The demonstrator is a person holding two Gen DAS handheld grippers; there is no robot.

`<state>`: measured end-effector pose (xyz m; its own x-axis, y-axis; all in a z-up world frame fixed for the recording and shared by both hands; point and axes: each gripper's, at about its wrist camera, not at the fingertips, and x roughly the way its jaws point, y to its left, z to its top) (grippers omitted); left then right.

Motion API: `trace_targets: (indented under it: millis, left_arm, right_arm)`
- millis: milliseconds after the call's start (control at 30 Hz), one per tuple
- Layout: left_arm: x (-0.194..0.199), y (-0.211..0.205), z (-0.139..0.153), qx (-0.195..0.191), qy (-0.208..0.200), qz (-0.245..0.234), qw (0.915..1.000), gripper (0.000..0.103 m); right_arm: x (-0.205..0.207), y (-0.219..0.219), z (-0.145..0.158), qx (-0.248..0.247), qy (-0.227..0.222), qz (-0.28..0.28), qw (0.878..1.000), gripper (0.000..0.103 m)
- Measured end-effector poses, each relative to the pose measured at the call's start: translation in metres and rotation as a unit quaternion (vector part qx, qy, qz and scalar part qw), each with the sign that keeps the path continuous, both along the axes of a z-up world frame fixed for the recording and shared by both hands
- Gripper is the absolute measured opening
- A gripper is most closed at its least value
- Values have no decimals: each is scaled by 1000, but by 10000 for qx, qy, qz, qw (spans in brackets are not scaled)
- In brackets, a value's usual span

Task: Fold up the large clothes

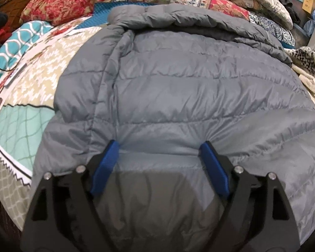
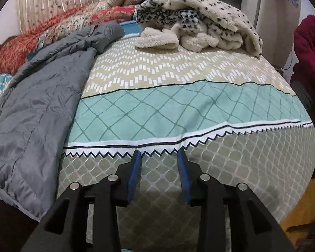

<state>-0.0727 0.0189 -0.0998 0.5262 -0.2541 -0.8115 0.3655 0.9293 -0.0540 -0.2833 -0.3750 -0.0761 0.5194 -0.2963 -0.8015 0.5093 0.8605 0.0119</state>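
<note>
From the left wrist, the grey padded jacket [image 1: 178,88] lies spread on the patterned bedspread [image 1: 25,96], likely flattened for folding; the left gripper [image 1: 160,145] stands released, its wide jaws pressing into the puffy fabric without pinching it. From the right wrist, the right gripper [image 2: 159,153] hangs part-open and empty over bare bedspread just beside the jacket's edge, probably ready to reach for it.

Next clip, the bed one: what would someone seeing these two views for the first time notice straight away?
A big grey puffer jacket spread over the patterned bedspread fills the left wrist view, with the left gripper open, its blue pads resting on the fabric. In the right wrist view the jacket lies at the left, and the right gripper hangs open over bare bedspread. A heap of spotted fleece sits at the far end.
</note>
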Motion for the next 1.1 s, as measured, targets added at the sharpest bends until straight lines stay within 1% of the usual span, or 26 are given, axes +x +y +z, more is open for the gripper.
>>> trace_targets:
  millis: [67,133,467,633,667,800,900,933,1000,1100]
  left_arm:
    - [0,0,0,1,1,1,10000,79]
    - [0,-1,0,39,2,0,10000,79]
    - [0,0,0,58,-3,-5,10000,79]
    - [-1,1,1,42,-23,-10,10000,79]
    - [0,1,1,41,-26,-10,10000,79]
    - [-1,0,1,37,-22,-10,10000,79]
    - [0,0,1,37,-17,-22,10000,80]
    - [0,0,1,33,-14,-24,10000,80]
    - [0,0,1,30,-10,-23,10000,81]
    - [0,-1,0,32,-4,-31,10000,81]
  right_arm:
    - [6,3,2,-35,168,-29,9998,39]
    - [10,5,4,-26,225,-92,9997,39]
    - [8,2,2,59,188,-189,9996,40]
    - [4,2,8,21,107,-152,9998,40]
    - [0,2,11,-36,50,-182,9998,40]
    - [-19,-1,17,-526,-37,-392,9978,40]
    - [-29,-11,4,-351,41,-446,9984,40]
    - [-32,-11,1,-359,-43,-381,9986,40]
    - [-31,-12,1,-364,-48,-333,9988,40]
    - [-32,-15,0,-226,-94,-324,9992,41]
